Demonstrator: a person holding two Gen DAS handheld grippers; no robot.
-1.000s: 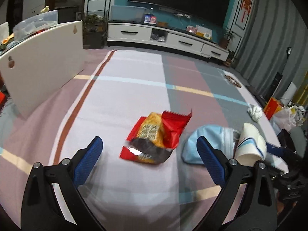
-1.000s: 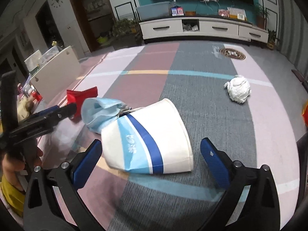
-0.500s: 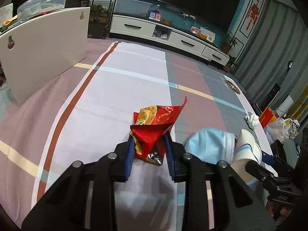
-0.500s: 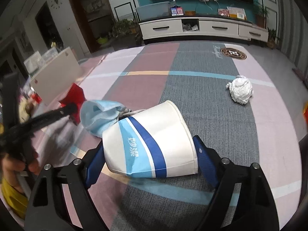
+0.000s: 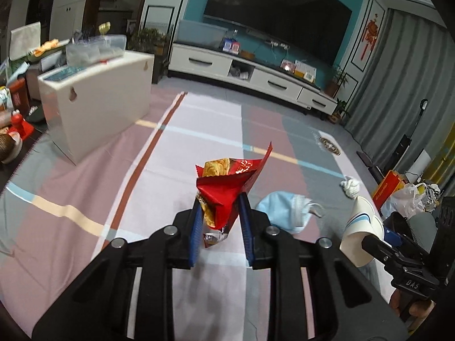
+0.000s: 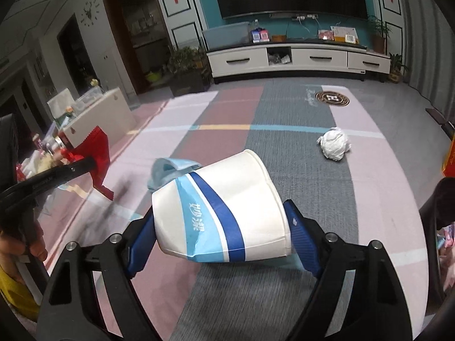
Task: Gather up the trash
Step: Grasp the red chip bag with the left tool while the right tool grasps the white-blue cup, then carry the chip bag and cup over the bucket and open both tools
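Left gripper [image 5: 220,216] pinched nearly closed on red snack wrapper [image 5: 227,187], wrapper lifted off striped rug [image 5: 85,187]. Right gripper [image 6: 223,227] clamped wide on white paper cup [image 6: 227,210], cup on its side. Blue face mask [image 6: 167,170] at 11 o'clock behind cup, on rug. Crumpled tissue [image 6: 334,145] at 1 o'clock, well apart. White cabinet [image 5: 99,108] at 10 o'clock of wrapper. TV stand [image 6: 298,59] at 12 o'clock.

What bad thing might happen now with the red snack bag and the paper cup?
The left gripper pinches only the lower part of the crumpled red snack bag, so it might slip out. The right gripper squeezes the paper cup across its sides, and the wall is already dented, so it may crush or pop free. The blue face mask and white paper ball lie on the mat and might be forgotten.
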